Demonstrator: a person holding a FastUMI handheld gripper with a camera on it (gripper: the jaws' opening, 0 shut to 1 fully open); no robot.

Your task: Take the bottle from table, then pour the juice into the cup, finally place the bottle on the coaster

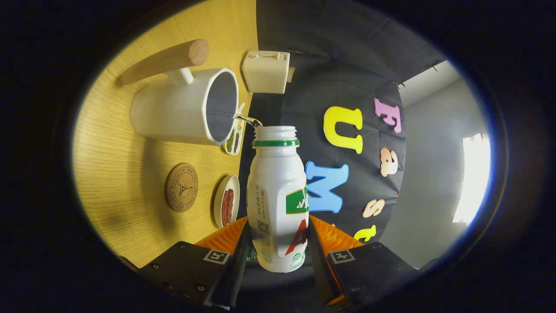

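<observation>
Bottle [276,195] in gripper [278,243] — tipped cupward

A strong fisheye warp is seen throughout, with the wooden table [130,174] bent into a curve and rolled onto its side. The brightest light is thrown by an overexposed window [473,178], blown to white without detail. Soft shadows are cast on the table beside the white cup [186,106] and the cork coaster [181,187]. Glossy highlights are carried on the white bottle [276,195], which is rendered sharply between the fingers of the gripper [278,243] pressed on it. Detail is dimmed and smeared toward the rim.
</observation>
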